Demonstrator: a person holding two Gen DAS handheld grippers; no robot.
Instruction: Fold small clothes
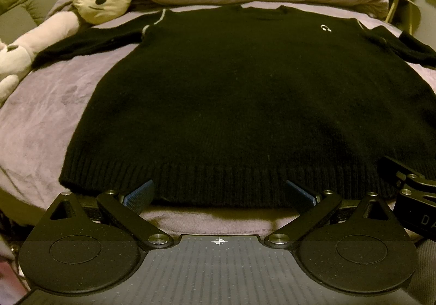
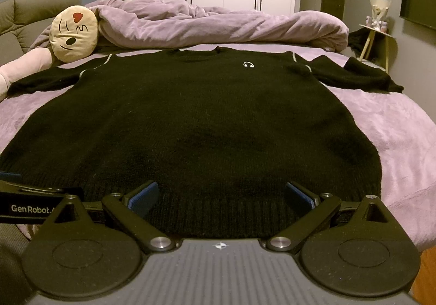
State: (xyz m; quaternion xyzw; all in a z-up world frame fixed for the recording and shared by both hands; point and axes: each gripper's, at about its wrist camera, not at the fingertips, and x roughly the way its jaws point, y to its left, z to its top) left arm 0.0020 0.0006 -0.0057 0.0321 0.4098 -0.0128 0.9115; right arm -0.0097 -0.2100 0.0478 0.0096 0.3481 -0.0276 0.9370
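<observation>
A black knit sweater (image 1: pixel 231 92) lies flat and face up on the purple bed, sleeves spread to both sides, a small white logo on the chest; it also fills the right wrist view (image 2: pixel 196 125). My left gripper (image 1: pixel 219 196) is open at the ribbed hem, left of centre, blue pads apart on either side of the hem edge. My right gripper (image 2: pixel 220 197) is open over the hem further right. The right gripper's body shows at the edge of the left wrist view (image 1: pixel 408 190). Neither holds cloth.
A bunched purple duvet (image 2: pixel 218 24) lies across the far side of the bed. A round face cushion (image 2: pixel 73 32) and a pale plush toy (image 1: pixel 41 43) sit at the far left. A small side table (image 2: pixel 378 37) stands at the right. White wardrobes stand behind.
</observation>
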